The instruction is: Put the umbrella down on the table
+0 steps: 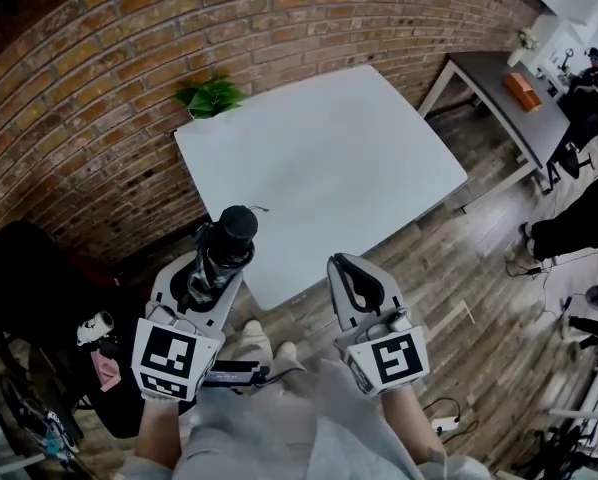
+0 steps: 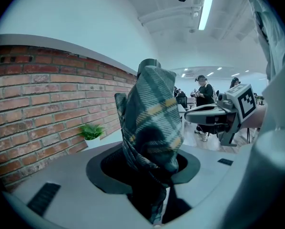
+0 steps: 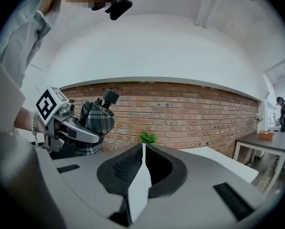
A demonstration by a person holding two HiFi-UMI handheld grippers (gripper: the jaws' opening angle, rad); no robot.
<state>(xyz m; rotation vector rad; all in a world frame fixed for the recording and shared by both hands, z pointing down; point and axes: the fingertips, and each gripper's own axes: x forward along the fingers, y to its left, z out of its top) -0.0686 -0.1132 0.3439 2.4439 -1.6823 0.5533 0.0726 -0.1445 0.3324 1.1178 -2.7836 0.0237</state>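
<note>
Past table (image 1: pixel 319 168), plant (image 1: pixel 211 96) by wall; left tool (image 1: pixel 225 250) grasping umbrella (image 2: pixel 149 113), right tool (image 1: pixel 351 268) clenched.

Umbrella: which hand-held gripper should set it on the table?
Left. The left hand-held gripper holds the umbrella near the table edge; the right hand-held gripper is shut and empty.
</note>
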